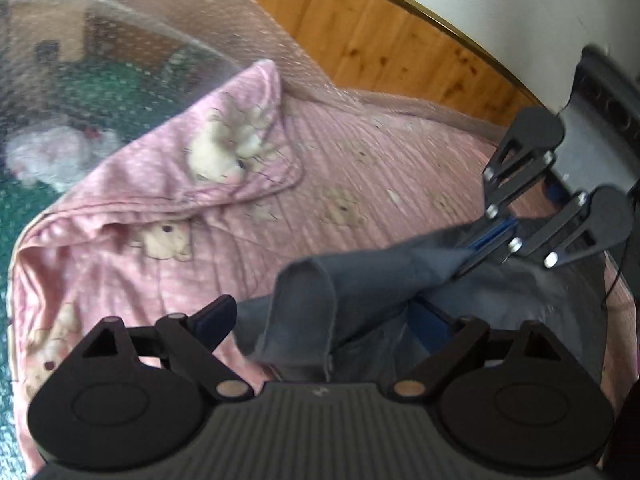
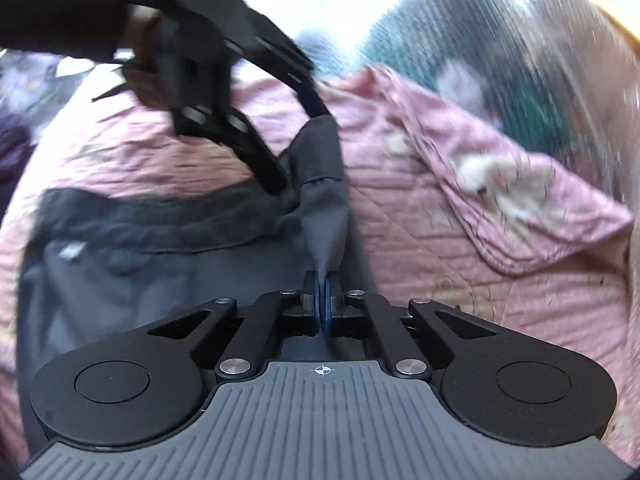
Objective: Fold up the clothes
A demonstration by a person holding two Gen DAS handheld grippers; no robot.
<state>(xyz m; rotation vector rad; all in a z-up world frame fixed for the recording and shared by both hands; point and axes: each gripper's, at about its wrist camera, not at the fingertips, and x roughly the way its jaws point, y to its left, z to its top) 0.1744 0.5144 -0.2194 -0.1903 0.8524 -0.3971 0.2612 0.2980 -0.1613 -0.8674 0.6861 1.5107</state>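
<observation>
A dark grey garment (image 1: 360,280) lies on a pink bear-print quilt (image 1: 320,152). In the left wrist view my left gripper (image 1: 324,312) stands wide open, with a raised fold of the grey cloth between its fingers and no pad pressing on it. My right gripper (image 1: 480,242) comes in from the right, shut on a pulled-up corner of the garment. In the right wrist view the right gripper (image 2: 324,284) pinches that corner of the grey garment (image 2: 120,248). A taut strip of cloth runs from it to the open left gripper (image 2: 300,146), which a hand in a dark sleeve (image 2: 60,8) holds.
A corner of the pink quilt (image 2: 440,240) is folded back (image 1: 240,140). Clear bubble plastic (image 1: 100,60) covers green patterned fabric and a white soft thing (image 1: 48,152) at the left. A wooden panel (image 1: 380,32) and a white wall run behind the bed.
</observation>
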